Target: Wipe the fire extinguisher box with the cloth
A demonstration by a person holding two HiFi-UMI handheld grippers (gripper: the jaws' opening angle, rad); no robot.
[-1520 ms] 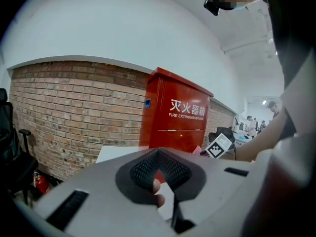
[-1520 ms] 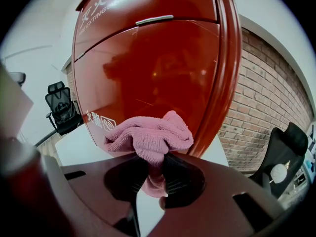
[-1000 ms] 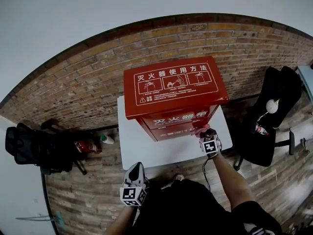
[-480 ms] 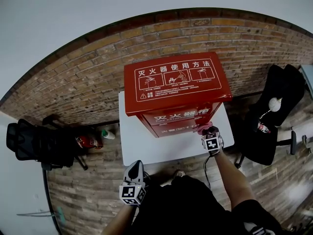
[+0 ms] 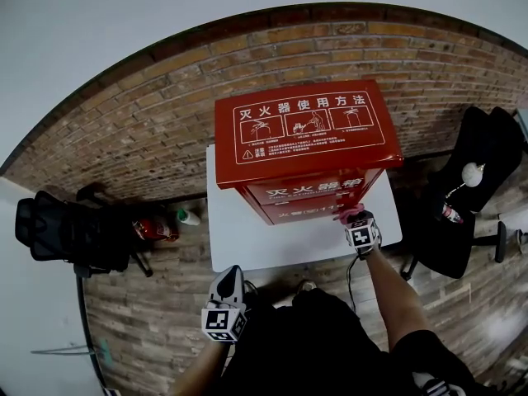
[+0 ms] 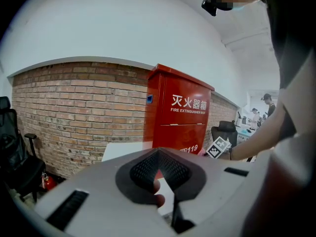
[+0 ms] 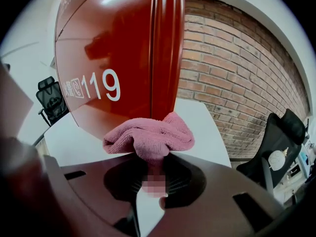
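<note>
The red fire extinguisher box [image 5: 305, 147] stands upright on a white table [image 5: 247, 242]. My right gripper [image 5: 358, 225] is shut on a bunched pink cloth [image 5: 350, 214], which it presses against the lower right corner of the box's front. In the right gripper view the cloth [image 7: 148, 136] sticks out of the right gripper [image 7: 157, 158] and touches the box [image 7: 113, 58] just under the "119" print. My left gripper [image 5: 224, 297] hangs low in front of the table's near edge, away from the box. Seen in the left gripper view, the left gripper [image 6: 159, 154] is shut on nothing.
A black office chair [image 5: 66, 233] stands at the left, with a small red extinguisher [image 5: 153, 229] and a green-capped bottle [image 5: 188, 217] beside it on the floor. Another black chair [image 5: 478, 180] is at the right. A brick wall [image 6: 74, 112] runs behind the table.
The right gripper keeps the cloth at the box's lower front corner, shifted only slightly. The head camera has tilted a little. The left gripper has stayed put.
</note>
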